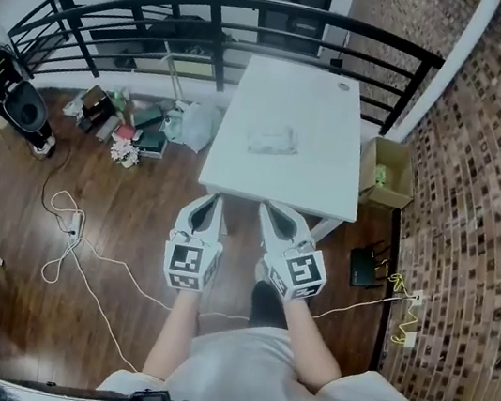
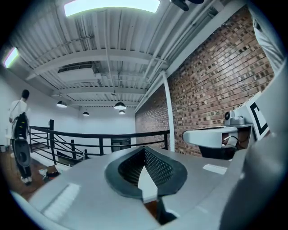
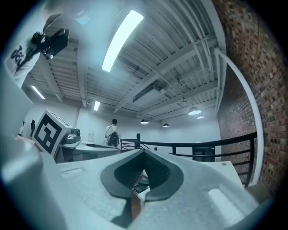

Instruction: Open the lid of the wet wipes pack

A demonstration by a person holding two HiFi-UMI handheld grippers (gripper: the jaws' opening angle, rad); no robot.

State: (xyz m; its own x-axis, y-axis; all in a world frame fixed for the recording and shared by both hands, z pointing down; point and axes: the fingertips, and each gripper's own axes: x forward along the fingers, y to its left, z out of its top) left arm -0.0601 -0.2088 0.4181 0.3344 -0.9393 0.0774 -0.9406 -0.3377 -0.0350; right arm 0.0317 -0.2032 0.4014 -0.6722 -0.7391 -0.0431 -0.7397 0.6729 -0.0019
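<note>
The wet wipes pack [image 1: 272,139], pale and flat, lies near the middle of the white table [image 1: 236,175] in the head view. Both grippers hang in front of the table's near edge, short of the pack and pointing level toward it. My left gripper [image 1: 210,198] is shut with nothing held; in its own view the dark pads meet at the tip [image 2: 144,148]. Beside it, my right gripper [image 1: 271,208] is also shut and empty, its pads closed together [image 3: 144,152]. The pack's lid cannot be made out from here.
A black railing [image 1: 235,7] curves behind the table. A cardboard box [image 1: 389,170] and a brick wall [image 1: 490,187] stand to its right. Bags and clutter [image 1: 135,123] lie left of it, with white cables [image 1: 69,231] on the wooden floor. A person [image 2: 20,134] stands far off.
</note>
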